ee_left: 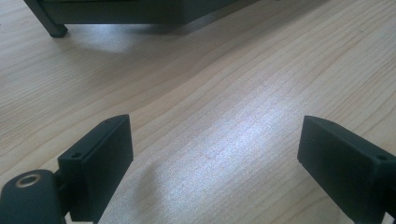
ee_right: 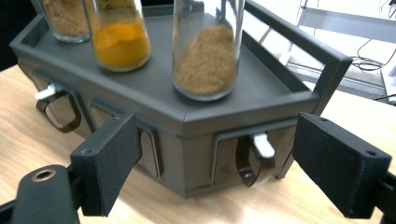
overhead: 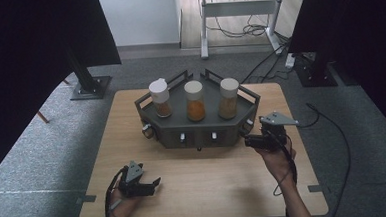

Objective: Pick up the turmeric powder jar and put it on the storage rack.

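Observation:
A dark grey angled rack stands at the back middle of the wooden table. On it are three white-capped jars: reddish-brown powder, orange powder and tan powder. My right gripper is at the rack's right front corner, open, with nothing between the jaws. In the right gripper view its open jaws frame that corner, where a white peg with a brown loop hangs below the tan jar. My left gripper rests open near the front left, over bare wood.
The rack's front carries more white pegs and a second loop. Its raised rail runs along the right side. Bare tabletop lies between the two hands. Stands and cables sit on the floor beyond the table.

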